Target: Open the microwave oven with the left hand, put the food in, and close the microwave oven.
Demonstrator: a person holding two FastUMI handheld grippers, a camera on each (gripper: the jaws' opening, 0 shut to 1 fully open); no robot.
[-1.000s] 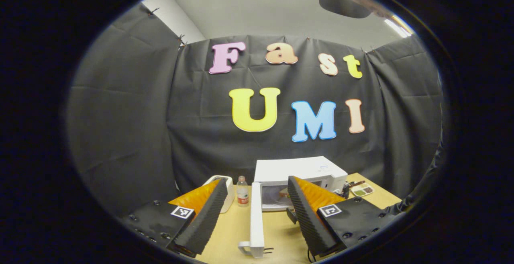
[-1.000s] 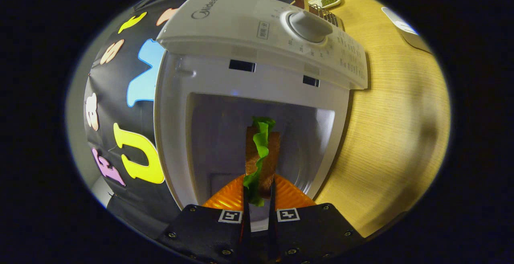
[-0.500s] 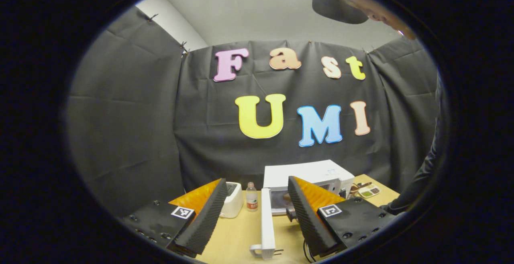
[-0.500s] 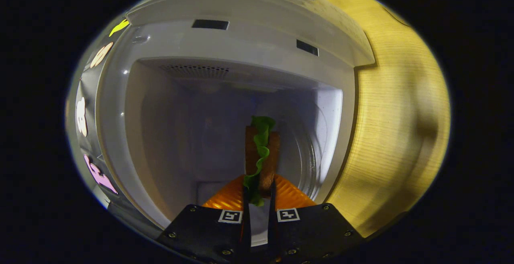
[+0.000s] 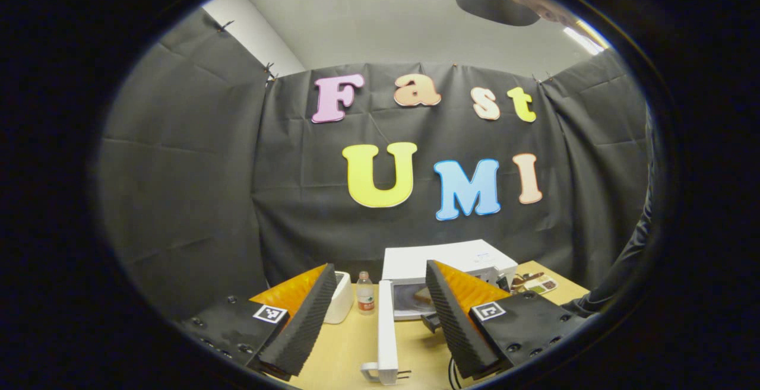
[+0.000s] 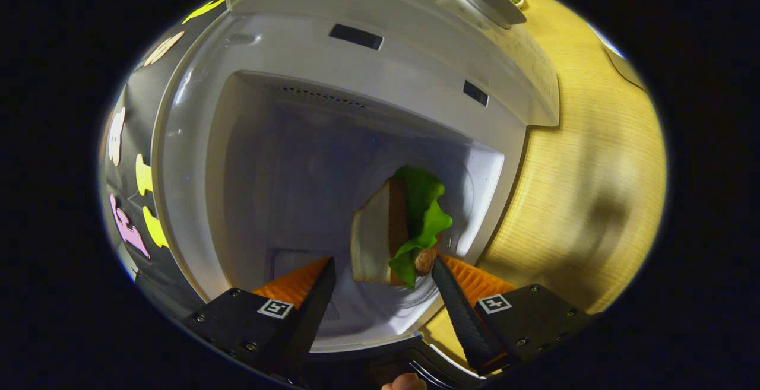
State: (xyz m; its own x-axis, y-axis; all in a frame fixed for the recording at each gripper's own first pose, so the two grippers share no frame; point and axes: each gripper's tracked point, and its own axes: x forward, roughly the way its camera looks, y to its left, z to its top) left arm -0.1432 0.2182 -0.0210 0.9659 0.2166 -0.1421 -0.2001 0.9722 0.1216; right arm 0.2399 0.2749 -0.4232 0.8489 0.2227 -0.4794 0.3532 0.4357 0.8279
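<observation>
The white microwave [image 5: 442, 256] stands on the wooden table [image 5: 350, 348] with its door [image 5: 386, 330] swung open toward me. My left gripper [image 5: 380, 266] is open and holds nothing, well back from the oven. Through the opening I see the sandwich [image 5: 423, 295] inside. In the right gripper view the sandwich [image 6: 386, 235], bread with green lettuce, lies tilted in the microwave [image 6: 356, 63] cavity. My right gripper [image 6: 383, 264] is open at the cavity mouth, its fingers spread on either side of the sandwich, apart from it.
A white appliance [image 5: 339, 298] and a small bottle [image 5: 364, 301] stand left of the microwave. A compartment tray [image 5: 537, 285] lies to its right. A person's dark sleeve [image 5: 623, 271] reaches in at the right. The control knob [image 6: 490, 4] sits on the oven's panel.
My right gripper has opened and let go of the sandwich, which now lies tilted inside the cavity. The left gripper has stayed open and shifted only slightly.
</observation>
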